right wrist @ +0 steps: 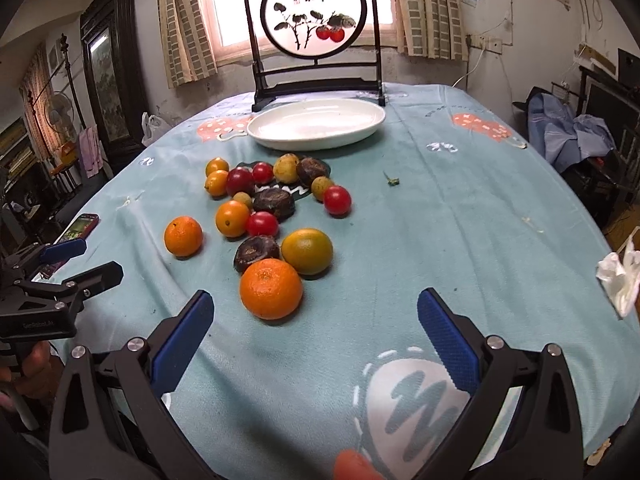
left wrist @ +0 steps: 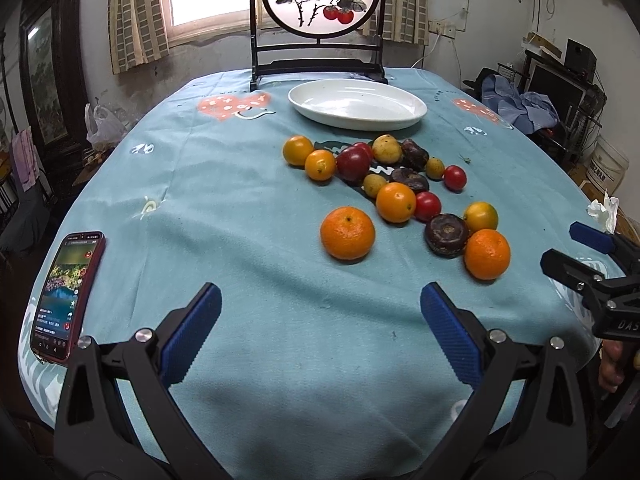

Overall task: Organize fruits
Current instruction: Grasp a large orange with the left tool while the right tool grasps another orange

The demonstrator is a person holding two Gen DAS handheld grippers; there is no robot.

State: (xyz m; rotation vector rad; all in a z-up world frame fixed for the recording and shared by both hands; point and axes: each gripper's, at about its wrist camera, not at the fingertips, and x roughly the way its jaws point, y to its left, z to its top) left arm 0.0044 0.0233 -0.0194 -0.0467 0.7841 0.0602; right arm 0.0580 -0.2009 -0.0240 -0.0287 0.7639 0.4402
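Note:
Several fruits lie loose on the blue tablecloth: oranges, red tomatoes, small yellow fruits and dark brown ones. The nearest orange (right wrist: 271, 289) sits just ahead of my right gripper (right wrist: 316, 304), which is open with nothing between its fingers. Another orange (left wrist: 347, 233) lies ahead of my left gripper (left wrist: 320, 300), also open and empty. An orange (left wrist: 487, 254) rests at the cluster's near right. A white oval plate (left wrist: 357, 104) stands empty beyond the fruit, also seen as the plate (right wrist: 316, 123) in the right wrist view.
A phone (left wrist: 68, 294) with a lit screen lies at the table's left edge. A framed persimmon painting on a dark stand (left wrist: 320, 20) rises behind the plate. A crumpled tissue (right wrist: 618, 276) lies at the right edge. A small green stem scrap (right wrist: 393, 180) lies on the cloth.

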